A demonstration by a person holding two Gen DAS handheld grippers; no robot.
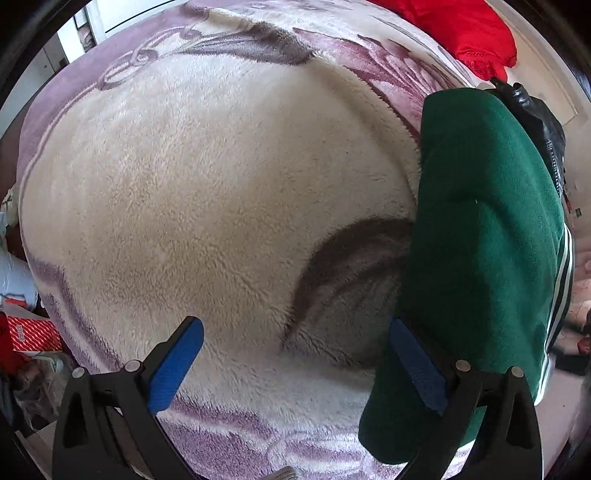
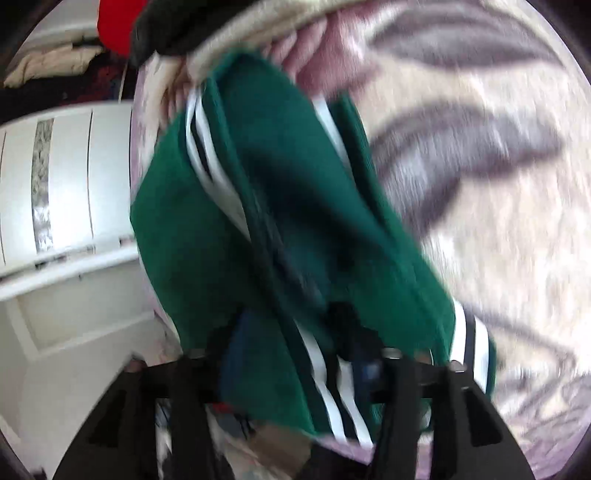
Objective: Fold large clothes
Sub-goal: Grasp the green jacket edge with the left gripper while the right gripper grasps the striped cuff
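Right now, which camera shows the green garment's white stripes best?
The right wrist view: the green garment fills it, with white stripes at several edges, though blurred. The left wrist view is sharper but shows mostly plain green, stripes only along its far right edge.

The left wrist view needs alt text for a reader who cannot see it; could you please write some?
The open left gripper hovers over a cream and purple plush blanket, its jaws holding nothing. A folded green garment with white stripes lies on the blanket at the right, with a red item and a black item beyond it.
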